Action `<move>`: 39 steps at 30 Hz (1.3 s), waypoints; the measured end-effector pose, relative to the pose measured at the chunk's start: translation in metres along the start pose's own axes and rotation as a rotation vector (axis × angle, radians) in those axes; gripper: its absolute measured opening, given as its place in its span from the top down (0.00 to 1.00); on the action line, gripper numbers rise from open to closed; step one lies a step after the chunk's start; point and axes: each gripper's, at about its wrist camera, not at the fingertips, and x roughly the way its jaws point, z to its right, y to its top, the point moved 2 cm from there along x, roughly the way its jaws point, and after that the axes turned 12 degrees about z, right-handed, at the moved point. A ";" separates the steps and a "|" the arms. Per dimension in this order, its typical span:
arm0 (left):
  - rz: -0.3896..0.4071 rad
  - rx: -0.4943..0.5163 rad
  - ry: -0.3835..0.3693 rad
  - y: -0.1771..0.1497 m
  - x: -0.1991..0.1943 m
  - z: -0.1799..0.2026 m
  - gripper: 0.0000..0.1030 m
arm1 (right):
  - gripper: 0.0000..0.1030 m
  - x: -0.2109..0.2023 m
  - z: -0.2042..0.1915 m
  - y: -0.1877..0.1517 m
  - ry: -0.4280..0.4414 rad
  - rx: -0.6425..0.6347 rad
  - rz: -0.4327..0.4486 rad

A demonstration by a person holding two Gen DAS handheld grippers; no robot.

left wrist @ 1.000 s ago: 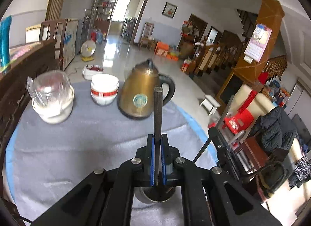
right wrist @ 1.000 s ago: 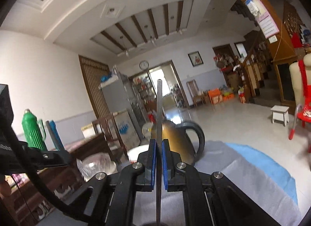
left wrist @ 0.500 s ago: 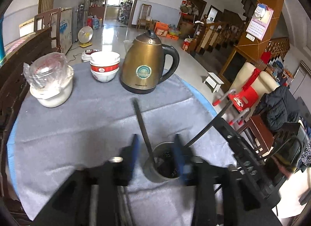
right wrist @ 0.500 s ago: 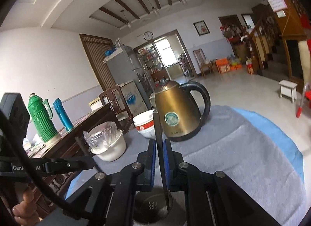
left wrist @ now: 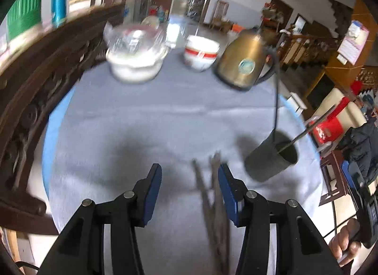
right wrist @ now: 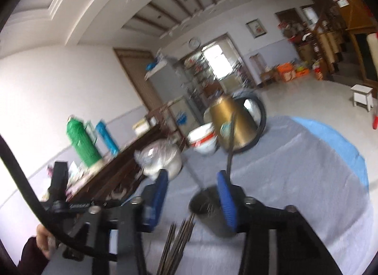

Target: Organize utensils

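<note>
A dark metal utensil cup [left wrist: 271, 156] stands on the grey tablecloth [left wrist: 165, 121] with two dark chopsticks [left wrist: 275, 100] leaning in it. It also shows in the right wrist view [right wrist: 210, 211]. Several loose dark chopsticks [left wrist: 212, 204] lie on the cloth left of the cup; they also show in the right wrist view [right wrist: 177, 239]. My left gripper [left wrist: 190, 175] is open and empty above the loose chopsticks. My right gripper [right wrist: 192, 182] is open and empty just above the cup.
At the table's far side stand a gold kettle [left wrist: 245, 62], a red-banded white bowl [left wrist: 200, 53] and a plastic-covered white bowl [left wrist: 134, 57]. A dark wooden sideboard [left wrist: 47, 62] with green and blue flasks runs along the left. The table edge drops off at right.
Both grippers have opened and let their chopsticks drop into the cup. My left gripper has pulled back and left, over the loose chopsticks. My right gripper has tilted.
</note>
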 end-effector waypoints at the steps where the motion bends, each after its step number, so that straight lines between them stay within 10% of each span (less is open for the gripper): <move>1: -0.021 -0.009 0.003 -0.007 0.004 -0.003 0.51 | 0.62 0.002 -0.004 -0.009 -0.002 -0.015 -0.024; 14: -0.179 -0.035 -0.077 -0.055 0.066 0.004 0.51 | 0.62 0.043 -0.002 -0.094 -0.030 0.001 -0.283; 39: -0.238 0.045 -0.078 -0.075 0.094 0.011 0.51 | 0.62 0.074 0.001 -0.122 -0.041 0.050 -0.393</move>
